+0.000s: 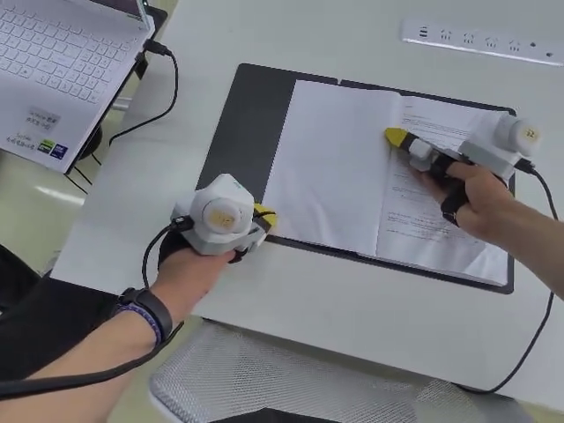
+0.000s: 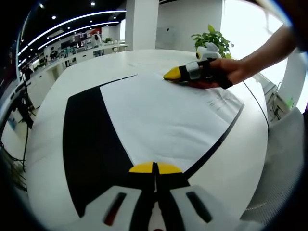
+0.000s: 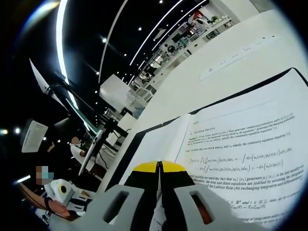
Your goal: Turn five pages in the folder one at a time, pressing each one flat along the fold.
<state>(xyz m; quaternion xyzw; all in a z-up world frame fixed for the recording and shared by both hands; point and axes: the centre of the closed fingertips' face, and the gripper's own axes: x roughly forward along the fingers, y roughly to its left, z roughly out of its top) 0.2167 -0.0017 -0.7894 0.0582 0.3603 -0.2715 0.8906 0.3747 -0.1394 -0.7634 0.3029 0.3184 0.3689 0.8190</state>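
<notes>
On black folder [image 1: 242, 132], flat white pages [image 1: 330, 167]

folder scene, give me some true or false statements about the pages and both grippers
1. The folder lies open on the table. True.
2. The right gripper has its tip at the fold, jaws shut. True.
3. The left gripper holds a page up in the air. False: it sits shut at the near corner of the left page, which lies flat.
4. The left page is covered in print. False: it is blank; the right page carries the text.
5. A laptop stands left of the folder. True.
</notes>
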